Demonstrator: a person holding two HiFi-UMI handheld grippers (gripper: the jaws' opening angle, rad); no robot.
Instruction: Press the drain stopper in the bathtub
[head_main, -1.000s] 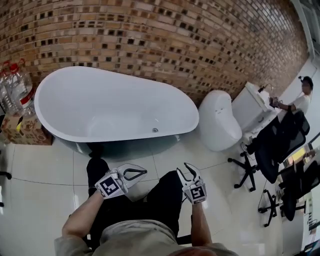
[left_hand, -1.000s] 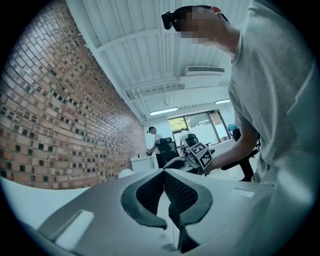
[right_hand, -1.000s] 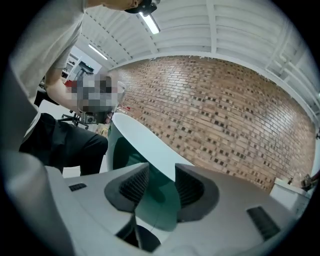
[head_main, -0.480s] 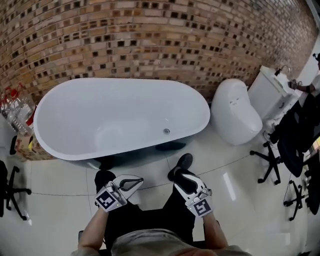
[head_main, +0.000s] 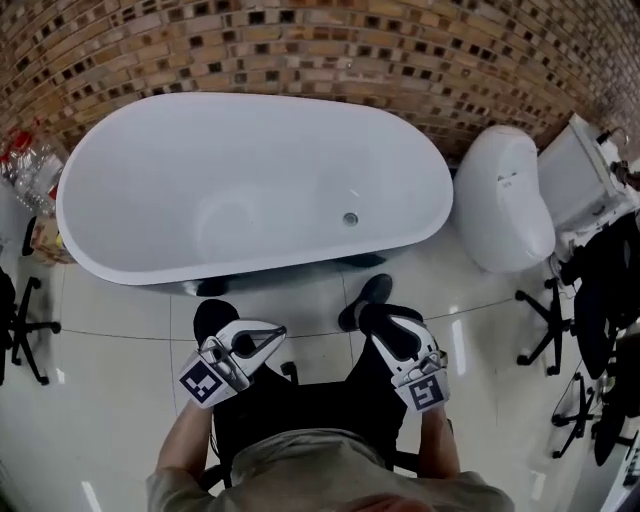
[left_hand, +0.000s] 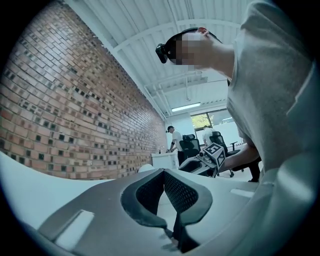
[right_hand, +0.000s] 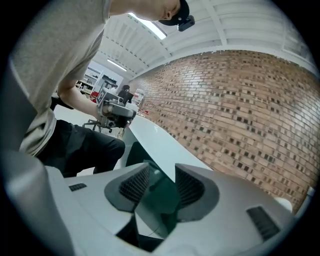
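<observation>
I'm stepping closer to the bathtub (head_main: 250, 140), bringing the drain stopper (head_main: 350, 218) nearer; right tool (head_main: 388, 318) spread, left tool (head_main: 281, 331) pressed together, both empty.

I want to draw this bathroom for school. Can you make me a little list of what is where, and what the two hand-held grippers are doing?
Bathtub: white, oval, along the brick wall
Drain stopper: on the tub floor near the right end, nothing touching it
Toilet: white, beside the tub's right end
Bottles: by the tub's left end
Left hand-held gripper: jaw tips together, holding nothing, outside the tub
Right hand-held gripper: jaws apart, empty, outside the tub
</observation>
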